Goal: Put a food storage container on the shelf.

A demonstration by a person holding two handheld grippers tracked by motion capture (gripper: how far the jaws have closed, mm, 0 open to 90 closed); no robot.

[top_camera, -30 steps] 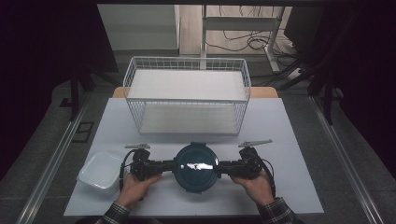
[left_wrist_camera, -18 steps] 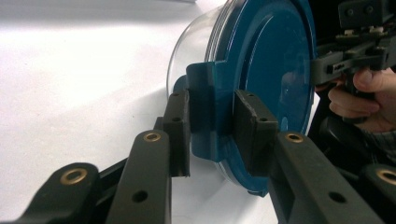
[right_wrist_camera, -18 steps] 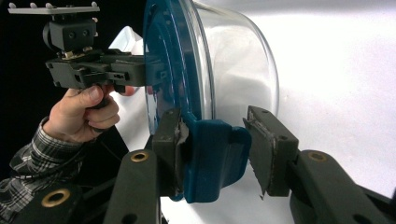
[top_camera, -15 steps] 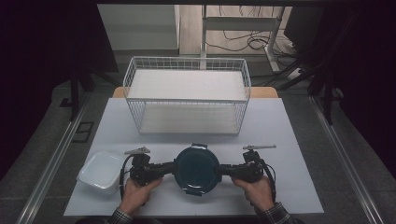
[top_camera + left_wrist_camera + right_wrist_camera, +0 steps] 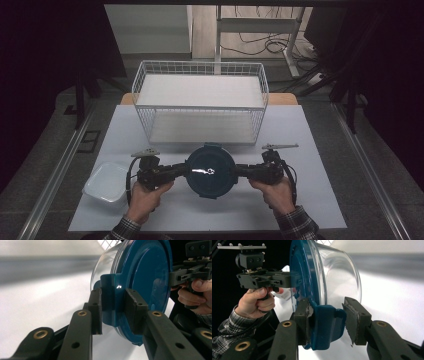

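So the left tongs were clamped on one of the blue side latches of the round clear plastic container with the dark teal lid. In the left gripper view both pads sat tight against that latch tab, jaws only partly apart. The right tongs had the opposite latch. In the right gripper view one pad pressed flat on the tab, while the other pad looked like it had a sliver of daylight next to it, so I couldn't say for sure that side was touching. Either way the container hung between the two, near the front of the white counter, lid facing up at the high camera.

Clock-wise from the container: left tongs at 9, right tongs at 3, the white wire basket at 12, and a square translucent plastic tub off around 8, well apart.

Hard to read: the clear bowl was hidden under the lid from above, and the glare on the lid washed out whatever was printed there. Both gripper views cut the container off at the top edge. It's round, so no real long axis; the line through its two latches ran 9 to 3.
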